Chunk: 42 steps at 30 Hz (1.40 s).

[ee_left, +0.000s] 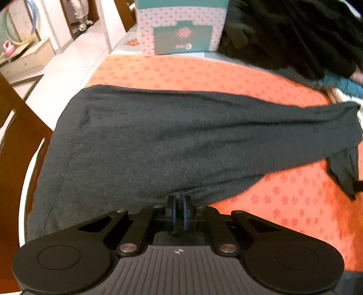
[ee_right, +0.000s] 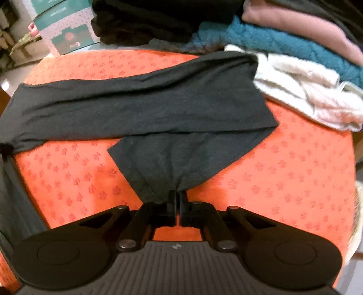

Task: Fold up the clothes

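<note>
So the dark grey garment (ee_left: 181, 136) is lying stretched out across the orange flower-print cloth (ee_left: 226, 74) on the worktop, and both grippers have a pinch of its near edge. The left hand-held gripper (ee_left: 179, 202) is clamped down narrow on the hem at the wider end, and the right hand-held gripper (ee_right: 177, 197) is squeezed tight on a bunched bit of the flap at the other end; you can see the fabric puckering right into the jaws.

Progress-wise, I'd say this piece is only partway. It looks doubled over lengthwise already, with one layer sitting on top of another in the right view, but it's a long strip, so at least another fold or two is left before it could join a pile. Speaking of which, there's a stack beside it: a cream knit (ee_right: 306, 90), a teal fleecy thing (ee_right: 283, 45) and a dusty pink piece (ee_right: 295, 20), plus a black heap (ee_right: 147, 20) behind. Can't tell which of those are done.

The left view gives you the wide end running off the worktop's edge, a wooden chair (ee_left: 15, 127), tiled floor and a patterned teal box (ee_left: 181, 29). The right view is the one that actually shows the overlapping layers and the folded stack properly.
</note>
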Each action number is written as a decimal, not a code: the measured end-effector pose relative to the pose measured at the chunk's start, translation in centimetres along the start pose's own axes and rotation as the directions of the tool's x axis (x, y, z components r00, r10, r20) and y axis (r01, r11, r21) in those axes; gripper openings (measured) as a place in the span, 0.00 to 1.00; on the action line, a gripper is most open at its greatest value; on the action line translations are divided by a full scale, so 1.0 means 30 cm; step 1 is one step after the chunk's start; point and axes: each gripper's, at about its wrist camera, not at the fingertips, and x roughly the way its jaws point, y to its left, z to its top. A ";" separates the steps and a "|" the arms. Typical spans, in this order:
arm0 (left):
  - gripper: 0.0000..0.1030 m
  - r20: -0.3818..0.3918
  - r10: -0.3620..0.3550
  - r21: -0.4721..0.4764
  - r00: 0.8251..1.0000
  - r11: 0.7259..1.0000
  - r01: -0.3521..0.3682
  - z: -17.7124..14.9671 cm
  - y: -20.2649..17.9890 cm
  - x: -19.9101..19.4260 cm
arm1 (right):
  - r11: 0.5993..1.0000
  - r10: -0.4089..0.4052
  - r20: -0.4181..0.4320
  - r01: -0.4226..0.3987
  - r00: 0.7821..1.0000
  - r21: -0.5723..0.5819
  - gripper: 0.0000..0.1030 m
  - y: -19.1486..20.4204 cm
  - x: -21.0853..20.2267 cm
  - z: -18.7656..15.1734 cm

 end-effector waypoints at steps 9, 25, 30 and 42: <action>0.30 -0.021 -0.072 0.014 0.997 0.997 0.072 -0.007 -0.010 -0.041 | 0.979 -0.168 -0.020 0.165 0.986 -0.116 0.03 -0.237 -0.175 -0.051; 0.55 -0.287 -0.364 0.189 0.886 0.885 0.425 -0.214 -0.381 -0.107 | 0.756 -0.509 0.069 0.484 0.858 -0.440 0.03 -0.519 -0.244 -0.190; 0.55 -0.339 -0.354 0.230 0.872 0.867 0.442 -0.290 -0.449 -0.115 | 0.729 -0.487 0.038 0.430 0.873 -0.533 0.03 -0.503 -0.174 -0.287; 0.57 -0.321 -0.311 0.129 0.894 0.921 0.367 -0.292 -0.380 -0.112 | 0.926 -0.338 -0.084 0.315 0.937 -0.206 0.04 -0.646 -0.198 -0.393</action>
